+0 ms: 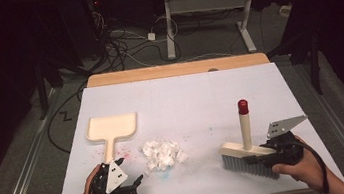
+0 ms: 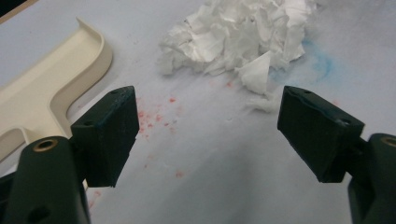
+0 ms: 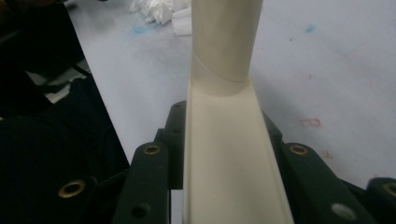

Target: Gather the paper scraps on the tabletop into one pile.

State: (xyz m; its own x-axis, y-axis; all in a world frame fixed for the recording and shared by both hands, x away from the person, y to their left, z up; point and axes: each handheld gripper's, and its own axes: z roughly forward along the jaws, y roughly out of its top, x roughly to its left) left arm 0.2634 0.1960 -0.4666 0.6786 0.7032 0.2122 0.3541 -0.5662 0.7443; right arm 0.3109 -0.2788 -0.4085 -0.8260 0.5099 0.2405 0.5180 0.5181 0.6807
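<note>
Right claw (image 1: 263, 154): pinched on the cream back of the brush (image 1: 249, 160), a black jaw on either side of it in the right gripper view; gripping the head itself, I'd say, steers the bristles more firmly than the tall handle would.
Brush: bristles down on the desk (image 1: 185, 95), well to the right of the paper heap (image 1: 163, 154); its handle stands upright with a red cap (image 1: 243, 107) on top; head turned lengthwise toward the heap, seemingly lined up for a sweep that way.
Left claw (image 1: 138, 181): spread wide with nothing between the jaws; low over the desk just in front of the paper heap, beside the near end of the dustpan's handle; likely poised to take that handle and steady the pan.
Dustpan (image 1: 112, 126): flat on the desk, just left of the paper heap, tray end away from the person, handle pointing back toward the left claw; not yet gripped.
Paper heap: crumpled white scraps, bunched together between dustpan and brush; one scrap (image 2: 256, 74) lies loose at its near edge in the left gripper view.
Stains: red specks (image 2: 154, 122) between heap and dustpan, a blue smear (image 2: 320, 63) at the heap's right; dried marks, so no concern for the brush.
Stage: sweeping not yet begun, by my reckoning; the scraps lie undisturbed.
</note>
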